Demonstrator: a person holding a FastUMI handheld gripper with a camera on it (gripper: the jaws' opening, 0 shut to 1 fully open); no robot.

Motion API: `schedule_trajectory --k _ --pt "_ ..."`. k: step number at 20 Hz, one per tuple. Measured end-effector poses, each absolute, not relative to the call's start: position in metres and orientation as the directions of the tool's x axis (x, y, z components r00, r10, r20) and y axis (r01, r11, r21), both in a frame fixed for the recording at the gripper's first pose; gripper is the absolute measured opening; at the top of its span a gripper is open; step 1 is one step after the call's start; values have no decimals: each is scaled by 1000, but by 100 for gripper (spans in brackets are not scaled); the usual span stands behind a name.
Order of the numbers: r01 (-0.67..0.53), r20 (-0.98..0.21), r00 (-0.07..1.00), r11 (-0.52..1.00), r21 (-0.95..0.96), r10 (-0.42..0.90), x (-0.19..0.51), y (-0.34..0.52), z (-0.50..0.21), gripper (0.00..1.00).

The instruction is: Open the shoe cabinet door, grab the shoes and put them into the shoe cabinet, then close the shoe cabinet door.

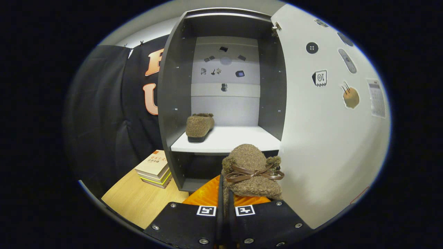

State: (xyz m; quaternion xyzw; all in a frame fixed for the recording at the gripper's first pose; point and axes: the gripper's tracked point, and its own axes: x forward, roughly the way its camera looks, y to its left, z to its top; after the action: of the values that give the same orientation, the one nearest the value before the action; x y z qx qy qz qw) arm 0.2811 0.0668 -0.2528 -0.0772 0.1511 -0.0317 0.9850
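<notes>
On the far left, a short stack of books (155, 168) lies on the wooden table (138, 200), just beside the cabinet's left wall. Next comes the shoe cabinet (173, 103), dark-sided and standing open, with a pale shelf (235, 138) across its middle. One fuzzy brown shoe (199, 126) already sits on the left part of that shelf, toe pointing inward and sole flat. The space to its right is bare, which looks like the natural spot for its mate.

The second shoe (252, 173) is right ahead of the gripper (225, 204), below the shelf's front edge and in front of the cabinet's lower opening. The two fingers are drawn close together with the shoe's edge pinched between them, so the tool appears clamped on it, though the exact contact is hidden behind the finger bodies. A thin ribbon bow (254, 173) sits on top of the shoe.

The shoe looks light and soft. Its woolly upper should compress and sag under a pinch, so a hold on the stiffer rim or heel collar, not the bow or loose pile, would likely be firmer. It is not fragile and not slippery.

To the right, the white door (328, 138) is swung wide open, with stickers on its face, close beside the held shoe.
</notes>
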Motion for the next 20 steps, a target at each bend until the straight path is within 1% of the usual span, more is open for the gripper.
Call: schedule_trajectory --k 3,7,13,20 --pt "28 -279 957 984 -174 -77 305 66 -238 6" --pt "-2 -293 954 978 -209 -60 348 59 -234 6" --pt "-21 -312 949 974 -225 -52 427 44 -240 6" --pt "-87 -338 941 968 -235 3 487 50 -240 6"
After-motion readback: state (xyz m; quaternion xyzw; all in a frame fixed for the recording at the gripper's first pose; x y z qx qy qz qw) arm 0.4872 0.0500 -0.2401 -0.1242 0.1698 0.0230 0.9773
